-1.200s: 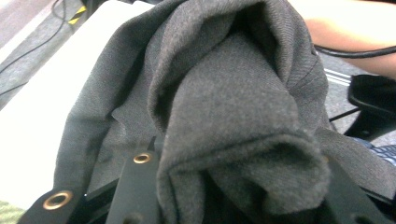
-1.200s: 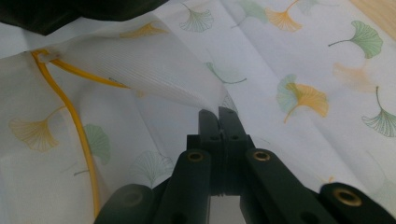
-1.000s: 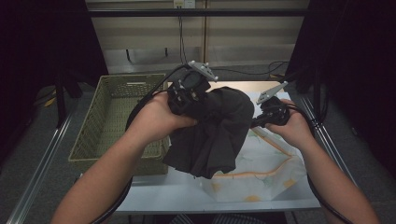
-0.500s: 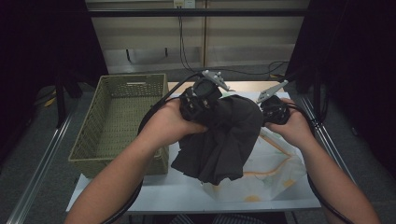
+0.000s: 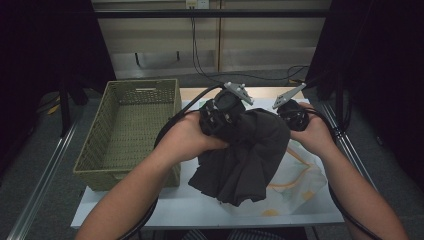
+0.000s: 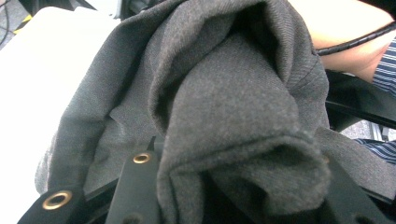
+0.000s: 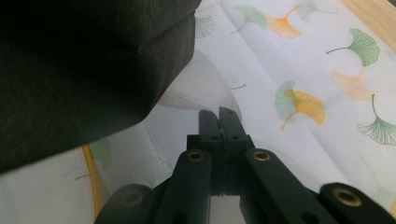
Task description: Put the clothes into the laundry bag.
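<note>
With my left gripper (image 5: 227, 117) clamping the bunched dark grey garment (image 5: 245, 155) and my right gripper (image 7: 218, 116) pinched shut on the white ginkgo-print cloth (image 7: 299, 70), I'd lift the garment clear before swinging it to the wicker basket (image 5: 135, 130).

Dim overall, blurred close-up cloth

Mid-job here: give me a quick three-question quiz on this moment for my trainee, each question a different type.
1. True or false: the wicker basket at the table's left has a garment in it.
2. Multiple choice: what is bunched in the left gripper? A) a white towel B) the dark grey cloth C) a cable
3. Short answer: how do the jaws of the right gripper stand, and on what?

Key
1. False; its mesh floor shows bare.
2. B; thick folds of it fill the space between those jaws.
3. Closed together, pinching an edge of the white leaf-print fabric spread on the table.
</note>
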`<state>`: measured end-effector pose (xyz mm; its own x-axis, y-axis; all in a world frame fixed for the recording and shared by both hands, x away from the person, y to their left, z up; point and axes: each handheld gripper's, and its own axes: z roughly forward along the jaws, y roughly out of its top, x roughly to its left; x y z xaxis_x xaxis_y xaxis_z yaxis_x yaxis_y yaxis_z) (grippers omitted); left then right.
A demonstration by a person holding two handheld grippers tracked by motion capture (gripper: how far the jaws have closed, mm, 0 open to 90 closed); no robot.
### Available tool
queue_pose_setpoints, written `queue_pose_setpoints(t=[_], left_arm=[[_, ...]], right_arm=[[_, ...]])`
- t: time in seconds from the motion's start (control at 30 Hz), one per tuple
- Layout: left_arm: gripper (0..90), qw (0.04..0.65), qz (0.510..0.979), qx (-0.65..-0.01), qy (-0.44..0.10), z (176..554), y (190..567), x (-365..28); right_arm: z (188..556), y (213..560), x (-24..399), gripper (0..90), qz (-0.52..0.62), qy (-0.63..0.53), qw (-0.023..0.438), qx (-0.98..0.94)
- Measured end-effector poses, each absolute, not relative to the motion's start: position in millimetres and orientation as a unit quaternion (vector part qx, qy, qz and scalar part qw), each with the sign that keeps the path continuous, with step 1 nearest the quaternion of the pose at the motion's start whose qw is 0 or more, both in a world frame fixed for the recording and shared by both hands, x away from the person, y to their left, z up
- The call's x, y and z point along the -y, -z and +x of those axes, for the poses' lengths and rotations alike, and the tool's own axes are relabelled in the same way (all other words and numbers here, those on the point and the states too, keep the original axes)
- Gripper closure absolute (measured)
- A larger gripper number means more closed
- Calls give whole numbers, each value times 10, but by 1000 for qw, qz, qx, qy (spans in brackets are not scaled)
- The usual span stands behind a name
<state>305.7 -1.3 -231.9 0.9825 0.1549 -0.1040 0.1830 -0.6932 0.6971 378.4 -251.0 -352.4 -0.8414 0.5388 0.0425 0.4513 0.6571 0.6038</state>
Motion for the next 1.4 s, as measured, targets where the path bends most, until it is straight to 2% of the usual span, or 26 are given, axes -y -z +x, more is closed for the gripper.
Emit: queue_pose_setpoints(t=[0.8, 1.4], left_arm=[[579, 376, 923, -46, 71, 2985, 2534, 342], [572, 306, 945, -59, 102, 3030, 2961, 485]], right_arm=[[3776, 3512, 2618, 900, 278, -321, 72, -903], [3746, 3539, 2596, 900, 277, -325, 73, -901]])
